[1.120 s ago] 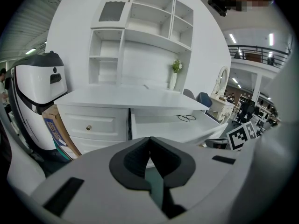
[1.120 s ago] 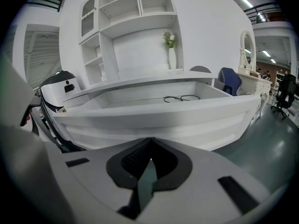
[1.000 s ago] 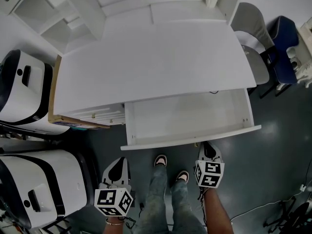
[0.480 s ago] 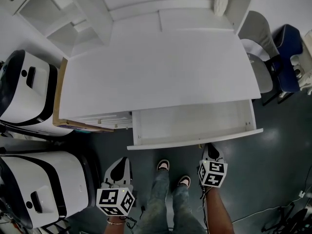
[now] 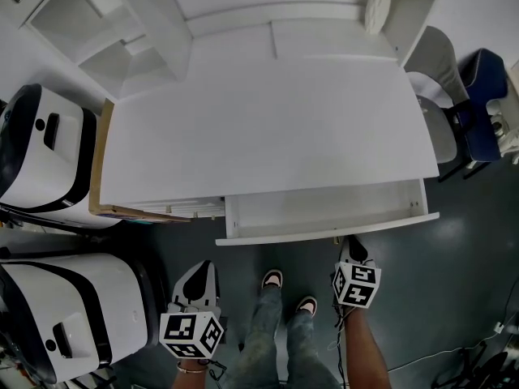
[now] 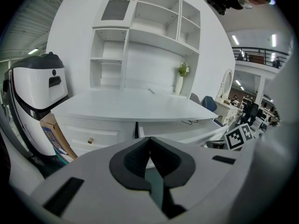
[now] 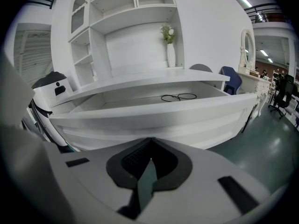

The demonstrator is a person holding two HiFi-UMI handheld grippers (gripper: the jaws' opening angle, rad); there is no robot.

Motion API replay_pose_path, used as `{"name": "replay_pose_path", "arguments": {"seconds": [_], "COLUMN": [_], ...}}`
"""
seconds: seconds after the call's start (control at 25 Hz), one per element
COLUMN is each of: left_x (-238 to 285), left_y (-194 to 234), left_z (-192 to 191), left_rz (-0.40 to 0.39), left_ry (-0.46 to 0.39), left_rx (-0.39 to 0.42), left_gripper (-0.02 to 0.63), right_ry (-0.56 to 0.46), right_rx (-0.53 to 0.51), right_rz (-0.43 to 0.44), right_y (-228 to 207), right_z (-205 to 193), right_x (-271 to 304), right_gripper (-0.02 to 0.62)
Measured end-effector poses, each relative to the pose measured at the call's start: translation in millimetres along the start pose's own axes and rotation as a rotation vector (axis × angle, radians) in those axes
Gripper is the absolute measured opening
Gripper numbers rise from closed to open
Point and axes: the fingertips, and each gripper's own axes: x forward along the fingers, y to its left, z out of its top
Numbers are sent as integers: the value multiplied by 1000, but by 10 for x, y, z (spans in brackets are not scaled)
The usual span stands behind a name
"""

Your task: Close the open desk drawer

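The white desk [image 5: 268, 120] has its wide drawer [image 5: 324, 210] partly open, its front panel [image 5: 328, 231] jutting toward me. My right gripper [image 5: 349, 248] is shut with its tip right at the drawer front, near its right end. In the right gripper view the drawer front [image 7: 154, 120] fills the middle just ahead of the right gripper [image 7: 150, 142], and a thin black loop of wire [image 7: 180, 97] lies inside the drawer. My left gripper [image 5: 199, 272] hangs shut and empty, lower left of the drawer. The left gripper [image 6: 149, 140] faces the desk's small left drawers [image 6: 91, 136].
Two white and black machines [image 5: 45, 148] [image 5: 73, 306] stand at the left, with a cardboard sheet [image 5: 99, 168] against the desk's side. A grey chair [image 5: 430, 96] and a blue chair [image 5: 478, 83] stand at the right. A white vase [image 5: 378, 6] stands at the desk's back. The person's feet [image 5: 272, 279] are below the drawer.
The drawer has slid further in under the desktop, showing less of its inside. My right gripper has moved forward with the drawer front. The left gripper has barely moved.
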Motion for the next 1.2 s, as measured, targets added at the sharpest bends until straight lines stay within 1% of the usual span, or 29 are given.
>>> {"name": "replay_pose_path", "arguments": {"seconds": [0.28,0.56,1.2], "left_x": [101,210,420], "left_y": [90,143,252], "left_z": [79,128,260], "left_rz": [7,11,32], "left_ry": [1,3,12], "left_rx": [-11,-23,-46], "left_gripper": [18,18,18], "right_ry": [9,-1,-21], "right_rx": [0,20,18], "right_rz": [-2,-8,-17], "right_y": [5,4,-4], "right_z": [131,258,545], "right_x": [138,280,551], "right_gripper": [8,8,8]}}
